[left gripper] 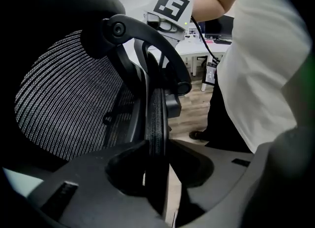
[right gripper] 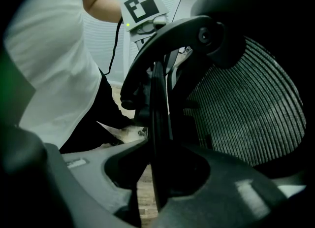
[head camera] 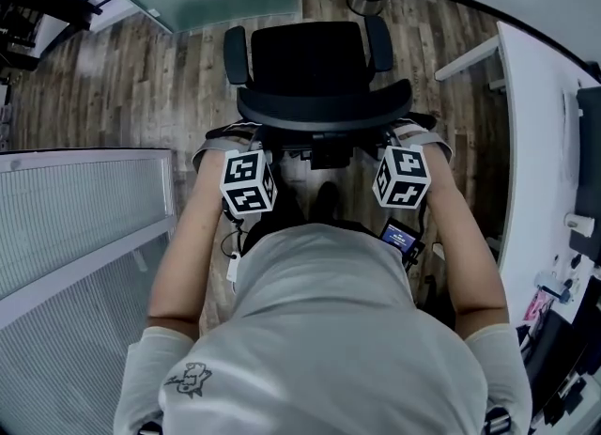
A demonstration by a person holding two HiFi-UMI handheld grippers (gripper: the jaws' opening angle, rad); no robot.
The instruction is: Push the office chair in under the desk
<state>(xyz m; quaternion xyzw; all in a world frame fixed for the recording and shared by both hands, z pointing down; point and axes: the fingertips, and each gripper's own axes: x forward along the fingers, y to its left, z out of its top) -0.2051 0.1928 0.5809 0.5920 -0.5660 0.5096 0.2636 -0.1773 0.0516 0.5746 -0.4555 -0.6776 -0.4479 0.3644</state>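
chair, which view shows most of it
Head view: the chair from above, with seat, both armrests and the top of the back. Each gripper view shows only its mesh back and the back's edge between the fingers.

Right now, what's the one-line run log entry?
left hand-held gripper: shut on backrest rim | right hand-held gripper: shut on backrest rim | office chair: not under desk

With the person [head camera: 319, 330] at six o'clock, the left gripper [head camera: 218, 148] and right gripper [head camera: 424, 138] meet the chair [head camera: 315, 67] at its seven and five, the desk [head camera: 540, 142] at three.
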